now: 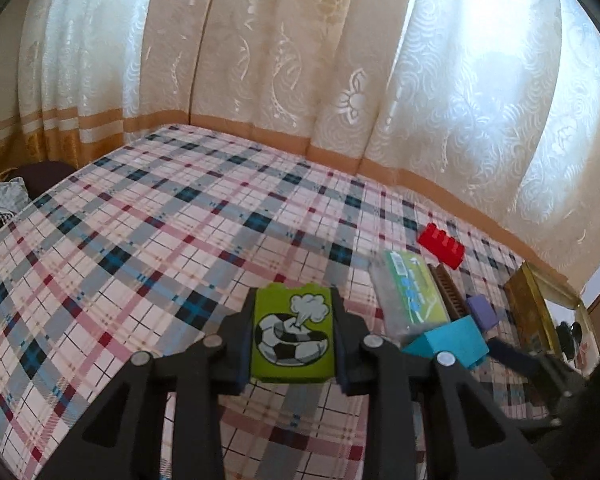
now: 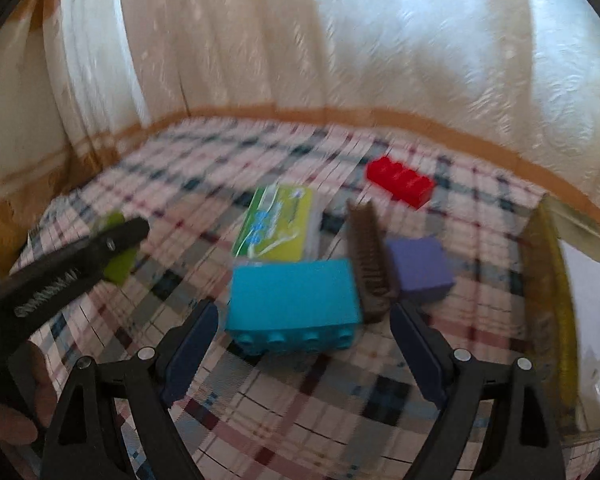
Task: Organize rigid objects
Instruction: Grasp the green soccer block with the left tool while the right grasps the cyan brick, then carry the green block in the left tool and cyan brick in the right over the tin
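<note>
Green block (image 1: 293, 334) with football print sits clamped in left tongs (image 1: 294, 336), lower centre of left view, lifted off plaid bed (image 1: 140, 240). Right tongs (image 2: 304, 344) spread wide, nothing held, teal block (image 2: 294, 304) lying between them. Red brick (image 2: 400, 182), purple block (image 2: 420, 266), brown comb (image 2: 370, 256), green packet (image 2: 276, 222) behind, centre frame.

Green block (image 1: 293, 334): smooth matt plastic, printed face. Teal block (image 2: 294, 300) and red block (image 2: 401, 182): smooth plastic. Plaid bed sheet (image 1: 140, 240): woven cloth. Curtain (image 1: 300, 60): glossy embossed fabric.
</note>
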The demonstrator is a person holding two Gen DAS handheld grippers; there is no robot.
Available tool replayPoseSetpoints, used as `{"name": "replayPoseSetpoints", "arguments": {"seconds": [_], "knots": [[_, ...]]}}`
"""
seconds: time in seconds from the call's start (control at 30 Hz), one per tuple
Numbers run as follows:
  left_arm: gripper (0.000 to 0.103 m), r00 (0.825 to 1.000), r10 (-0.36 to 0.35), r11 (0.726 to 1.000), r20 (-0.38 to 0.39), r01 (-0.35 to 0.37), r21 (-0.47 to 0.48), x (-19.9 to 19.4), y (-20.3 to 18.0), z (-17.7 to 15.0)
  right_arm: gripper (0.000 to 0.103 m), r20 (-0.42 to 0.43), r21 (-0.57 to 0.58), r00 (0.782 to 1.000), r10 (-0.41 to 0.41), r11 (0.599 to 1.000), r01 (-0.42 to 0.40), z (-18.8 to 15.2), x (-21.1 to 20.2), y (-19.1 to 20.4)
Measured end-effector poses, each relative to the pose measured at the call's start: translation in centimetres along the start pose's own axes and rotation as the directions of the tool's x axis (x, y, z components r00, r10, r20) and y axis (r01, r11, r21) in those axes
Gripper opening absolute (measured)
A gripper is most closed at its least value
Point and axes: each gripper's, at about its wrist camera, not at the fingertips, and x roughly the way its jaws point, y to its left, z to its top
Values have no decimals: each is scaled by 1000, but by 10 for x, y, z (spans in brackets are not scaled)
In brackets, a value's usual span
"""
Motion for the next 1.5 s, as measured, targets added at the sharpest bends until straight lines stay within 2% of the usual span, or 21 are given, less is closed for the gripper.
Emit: {"name": "replayPoseSetpoints", "arguments": {"seconds": [0.13,0.17,0.2,0.23,0.4,0.5,0.57,0.7,0.9,1.1,1.5], "knots": [[30,1000,-1,1000,5,1,4,-1,-1,-1,88,-54,-8,998,-15,1000,14,1,12,5],[30,1000,-1,1000,7,1,4,-1,-2,-1,78,-64,-8,998,-8,1000,8,1,13,4],[30,1000,-1,1000,6,1,5,-1,-2,0,75,-64,-2,998,-18,1000,18,1,13,3],[30,1000,-1,1000,5,1,2,-1,-2,0,67,-60,3,998,-20,1000,20,1,12,2],[30,1000,-9,999,16,9,-32,-2,2,-1,66,-35,54,998,50,997,-49,0,6,-9],[30,999,-18,999,38,20,-40,-6,3,-1,66,27,124,991,134,983,-136,-5,-8,-23],[30,998,-25,999,65,27,-34,-10,1,-1,66,84,142,986,147,977,-158,-8,-20,-29],[30,989,-33,999,146,32,7,-23,-8,-1,66,210,105,975,73,990,-97,-9,-47,-28],[30,977,-22,998,214,10,59,-33,-20,-1,66,363,92,927,-95,994,66,-12,-76,-32],[30,966,-22,997,258,3,72,-40,-24,-3,66,398,106,910,-120,991,85,-13,-84,-41],[30,960,1,992,278,-37,124,-44,-48,-11,66,415,109,896,-156,987,121,-26,-99,-57]]}}
